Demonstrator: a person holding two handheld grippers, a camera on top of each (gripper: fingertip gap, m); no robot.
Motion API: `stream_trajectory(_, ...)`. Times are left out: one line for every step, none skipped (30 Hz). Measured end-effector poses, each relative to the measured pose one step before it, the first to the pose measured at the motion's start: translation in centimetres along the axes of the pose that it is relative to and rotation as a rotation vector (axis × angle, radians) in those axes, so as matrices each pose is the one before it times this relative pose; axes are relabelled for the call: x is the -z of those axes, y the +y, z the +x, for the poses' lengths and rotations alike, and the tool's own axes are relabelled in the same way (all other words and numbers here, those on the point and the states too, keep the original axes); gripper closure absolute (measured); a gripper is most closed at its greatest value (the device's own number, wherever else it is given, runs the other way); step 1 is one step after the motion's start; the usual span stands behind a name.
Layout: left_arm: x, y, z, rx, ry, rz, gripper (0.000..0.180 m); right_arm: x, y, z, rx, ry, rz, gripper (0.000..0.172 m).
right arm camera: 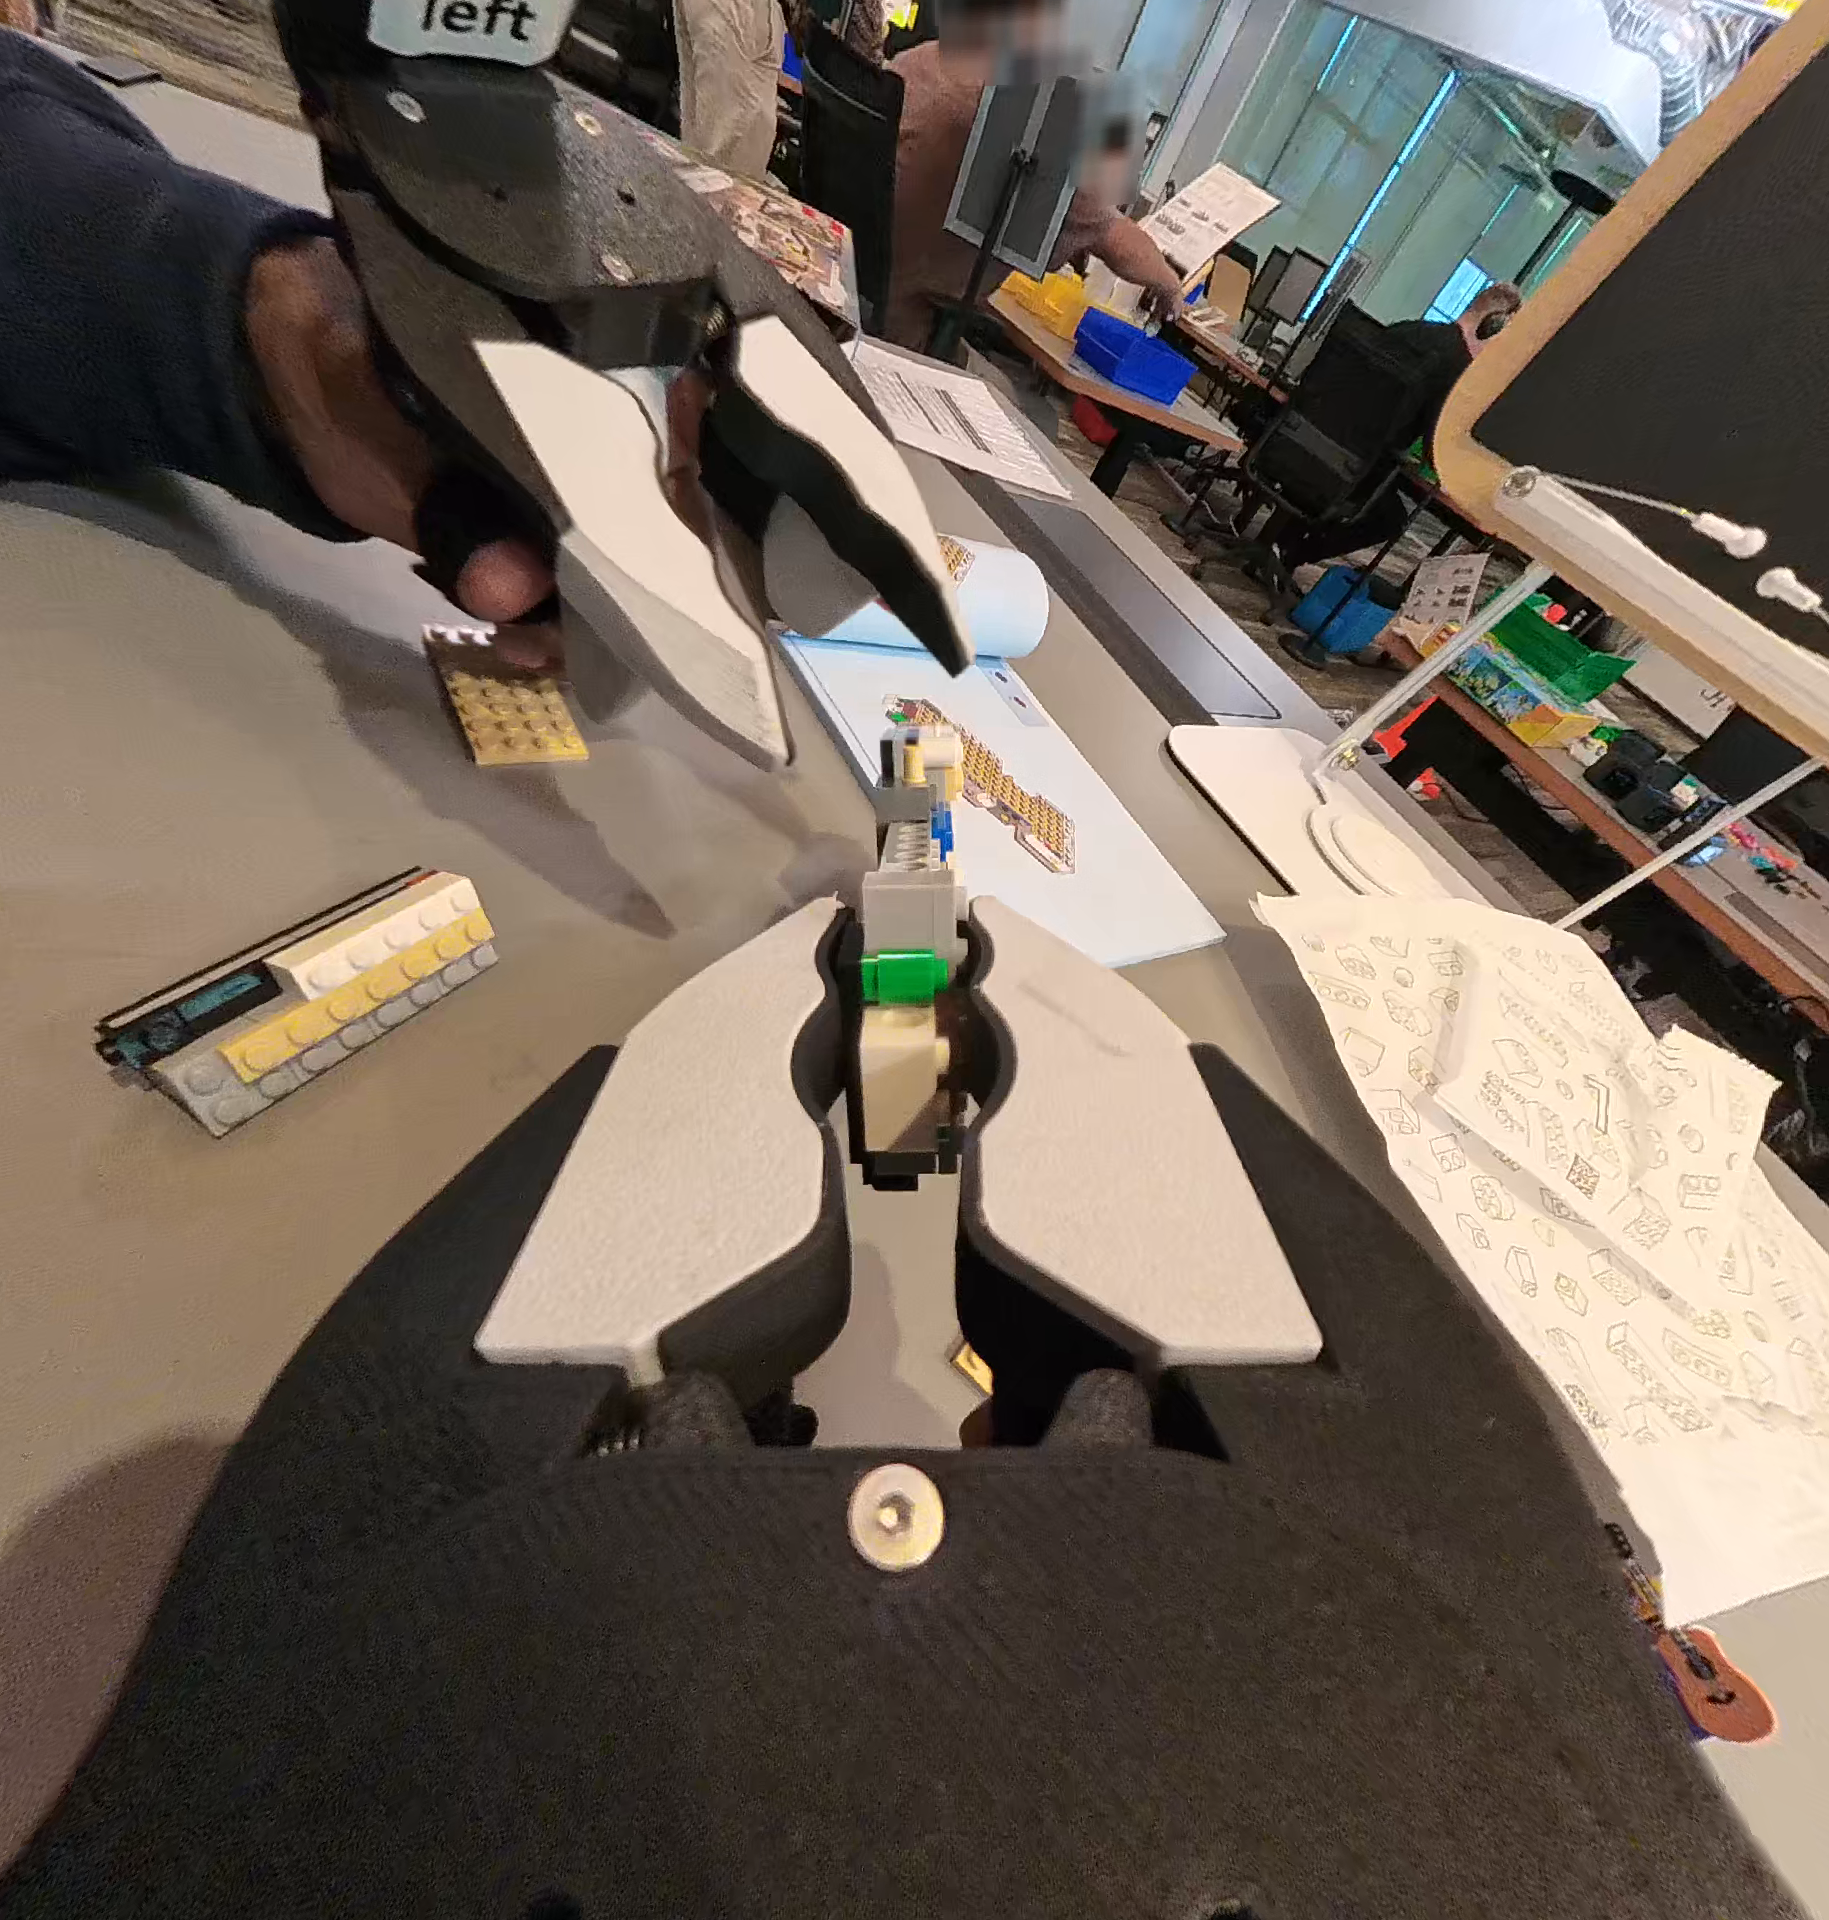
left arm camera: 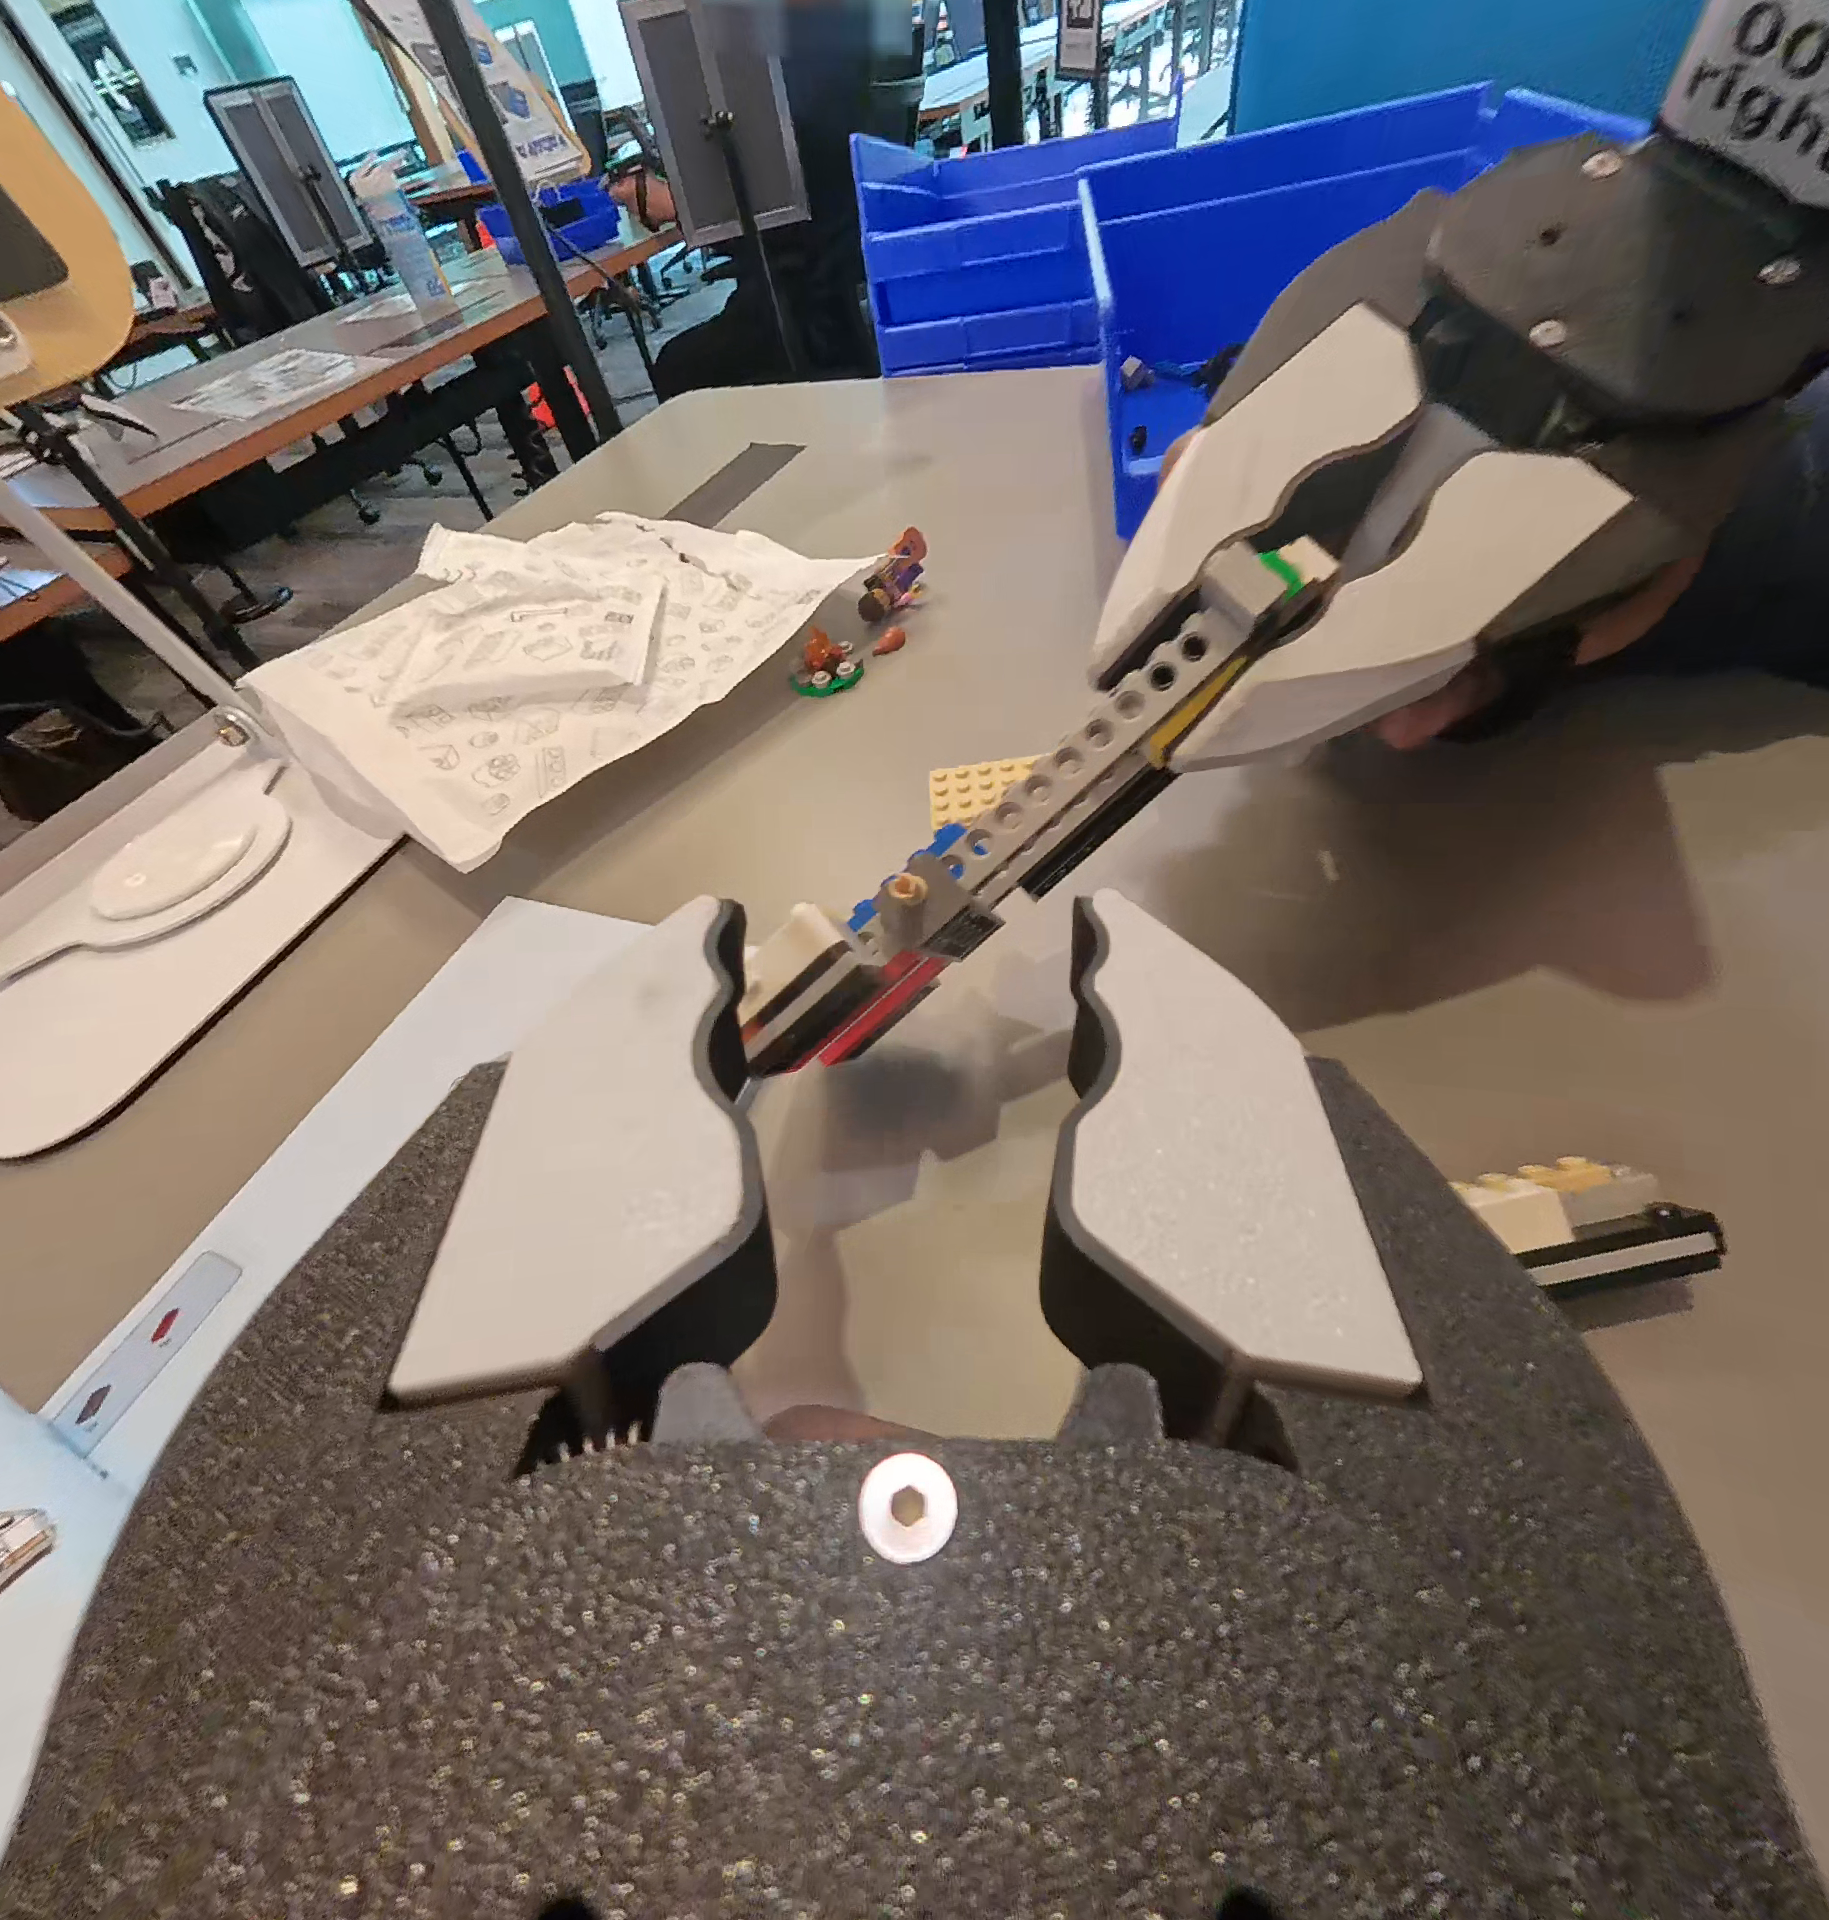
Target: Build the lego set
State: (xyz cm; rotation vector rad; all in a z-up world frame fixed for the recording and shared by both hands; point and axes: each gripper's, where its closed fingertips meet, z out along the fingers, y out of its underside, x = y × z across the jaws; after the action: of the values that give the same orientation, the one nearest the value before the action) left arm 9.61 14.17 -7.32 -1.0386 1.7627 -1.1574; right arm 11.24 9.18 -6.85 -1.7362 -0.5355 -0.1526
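My right gripper (right arm camera: 905,1023) clamps one end of a long grey brick assembly (left arm camera: 1071,769), held above the counter (left arm camera: 993,499). My left gripper (left arm camera: 905,987) gapes around its far end. Such an end-only hold could, I judge, let it sag or snap.

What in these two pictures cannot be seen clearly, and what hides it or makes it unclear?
- Left wrist view: the near end of the long brick assembly is blurred and partly behind the open left gripper's finger.
- Right wrist view: the right gripper's fingers cover the assembly's sides.
- Right wrist view: the tan plate's far edge lies under a hand.
- Left wrist view: blue bin contents, too small.
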Motion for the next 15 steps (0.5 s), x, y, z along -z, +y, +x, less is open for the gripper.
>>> stream_trajectory(-0.008, 0.197, -0.244, -0.0010, -0.0092, -0.0098, 0.120, 0.047, -0.121, -0.123, 0.0087, -0.0016, 0.0056, 0.154)
stream_trajectory(-0.010, 0.194, -0.184, -0.0039, -0.0060, -0.0123, 0.119, 0.045, -0.109, -0.129, 0.0080, -0.0026, 0.0060, 0.154)
stream_trajectory(-0.003, 0.186, -0.128, -0.0087, -0.0053, -0.0117, 0.118, 0.052, -0.126, -0.086, 0.0068, 0.0005, 0.0068, 0.154)
stream_trajectory(0.009, 0.152, -0.087, -0.0144, -0.0049, -0.0107, 0.117, 0.046, -0.129, -0.031, 0.0051, 0.0026, 0.0064, 0.154)
stream_trajectory(-0.013, 0.167, -0.052, -0.0179, -0.0050, -0.0113, 0.116, 0.054, -0.109, 0.011, 0.0035, 0.0041, 0.0051, 0.154)
stream_trajectory(-0.041, 0.213, -0.055, -0.0164, -0.0058, -0.0149, 0.115, 0.054, -0.091, 0.058, 0.0031, 0.0057, 0.0047, 0.154)
stream_trajectory(-0.093, 0.239, -0.029, -0.0102, -0.0051, -0.0169, 0.114, 0.058, -0.083, 0.077, 0.0035, 0.0062, 0.0043, 0.154)
stream_trajectory(-0.110, 0.215, -0.010, -0.0040, -0.0039, -0.0134, 0.112, 0.070, -0.073, 0.076, 0.0054, 0.0068, 0.0046, 0.154)
stream_trajectory(-0.094, 0.085, 0.039, -0.0022, -0.0012, -0.0054, 0.110, 0.056, -0.075, 0.030, 0.0071, 0.0051, 0.0039, 0.154)
stream_trajectory(-0.053, 0.008, 0.008, -0.0017, -0.0030, -0.0026, 0.108, 0.035, -0.058, -0.027, 0.0066, 0.0025, 0.0031, 0.154)
stream_trajectory(-0.021, -0.026, -0.048, 0.0009, -0.0042, 0.0006, 0.107, 0.026, -0.079, -0.026, 0.0046, 0.0035, 0.0057, 0.154)
stream_trajectory(0.006, -0.037, -0.056, 0.0029, -0.0030, 0.0028, 0.106, 0.020, -0.103, -0.046, 0.0030, 0.0025, 0.0069, 0.154)
stream_trajectory(0.017, -0.007, -0.113, 0.0032, -0.0038, 0.0016, 0.105, 0.050, -0.176, -0.031, 0.0028, 0.0015, 0.0099, 0.154)
stream_trajectory(0.053, -0.043, -0.174, 0.0016, -0.0064, 0.0048, 0.103, 0.058, -0.174, -0.015, 0.0014, -0.0005, 0.0091, 0.154)
stream_trajectory(0.088, -0.126, -0.174, 0.0006, -0.0051, 0.0102, 0.102, 0.064, -0.144, 0.010, 0.0000, 0.0008, 0.0074, 0.154)
